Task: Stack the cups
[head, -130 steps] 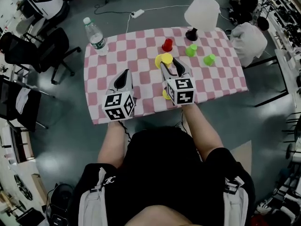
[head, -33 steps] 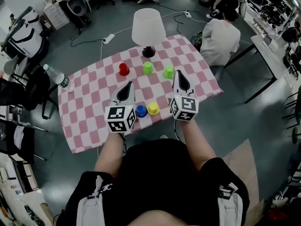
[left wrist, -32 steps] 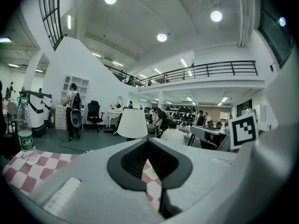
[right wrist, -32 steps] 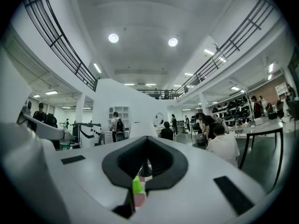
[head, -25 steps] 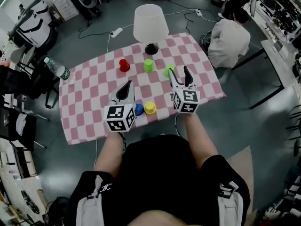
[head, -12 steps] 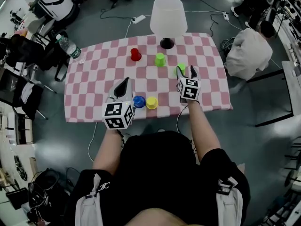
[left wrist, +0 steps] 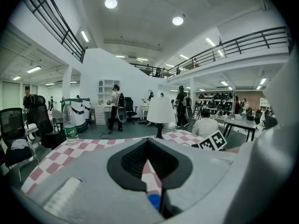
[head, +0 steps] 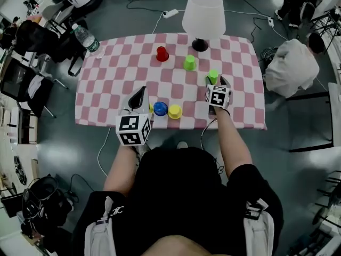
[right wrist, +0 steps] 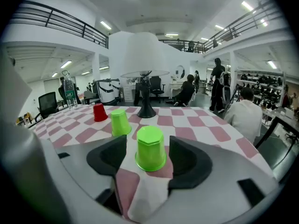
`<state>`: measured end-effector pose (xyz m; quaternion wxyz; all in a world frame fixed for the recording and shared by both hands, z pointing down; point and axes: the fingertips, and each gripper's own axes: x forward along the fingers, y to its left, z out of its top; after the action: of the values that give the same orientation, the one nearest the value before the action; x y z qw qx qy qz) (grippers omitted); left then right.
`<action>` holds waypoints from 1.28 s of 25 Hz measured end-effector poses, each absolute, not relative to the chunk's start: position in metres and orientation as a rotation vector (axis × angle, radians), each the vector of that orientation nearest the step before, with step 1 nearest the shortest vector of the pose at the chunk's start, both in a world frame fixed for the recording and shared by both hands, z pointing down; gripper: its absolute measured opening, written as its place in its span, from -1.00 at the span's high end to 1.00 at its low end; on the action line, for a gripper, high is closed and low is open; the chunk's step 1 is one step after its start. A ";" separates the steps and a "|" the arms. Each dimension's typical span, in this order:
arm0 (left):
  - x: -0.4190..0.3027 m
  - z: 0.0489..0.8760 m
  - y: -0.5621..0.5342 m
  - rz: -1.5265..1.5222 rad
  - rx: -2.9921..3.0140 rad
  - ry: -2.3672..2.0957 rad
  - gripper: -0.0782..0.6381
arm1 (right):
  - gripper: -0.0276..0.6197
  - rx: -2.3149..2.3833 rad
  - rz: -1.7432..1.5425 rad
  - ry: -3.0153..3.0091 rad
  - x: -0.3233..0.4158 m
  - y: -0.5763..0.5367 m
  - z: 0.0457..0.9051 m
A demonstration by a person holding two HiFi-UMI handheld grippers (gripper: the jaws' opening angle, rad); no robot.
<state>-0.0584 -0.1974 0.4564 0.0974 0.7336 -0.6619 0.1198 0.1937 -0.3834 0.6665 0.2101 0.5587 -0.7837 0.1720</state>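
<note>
Several upside-down cups stand on the pink-checked table [head: 117, 63]: a red cup [head: 162, 54], a green cup [head: 189, 63], a second green cup [head: 212, 76], a blue cup [head: 160, 109] and a yellow cup [head: 175, 111]. My right gripper [head: 216, 81] is open around the second green cup [right wrist: 150, 148], which stands between the jaws with a gap on each side. My left gripper [head: 139, 93] hovers near the front edge, shut and empty, just left of the blue cup [left wrist: 153, 202]. A bit of yellow shows behind it.
A white lamp [head: 202, 15] stands at the table's far edge, beyond the green cups. A water bottle [head: 85, 36] sits at the far left corner. A seated person [head: 287, 57] is off the right side, and office chairs [head: 32, 41] stand to the left.
My right gripper has dropped and gone forward until the right-hand green cup stands between its open jaws. The left gripper has shifted only slightly and stays shut.
</note>
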 end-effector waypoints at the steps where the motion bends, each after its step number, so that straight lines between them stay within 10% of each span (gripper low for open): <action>1: -0.059 0.457 -0.196 0.358 2.166 -1.965 0.74 | 0.03 1.547 0.486 -2.170 0.194 -0.384 0.671; 32: -0.094 0.446 -0.160 0.263 2.056 -2.060 0.74 | 0.33 1.272 0.373 -2.441 0.121 -0.348 0.563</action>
<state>-0.0936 -0.1601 0.4458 0.1093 0.6994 -0.7007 0.0895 0.1211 -0.3484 0.5634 0.1809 0.4504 -0.8643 0.1320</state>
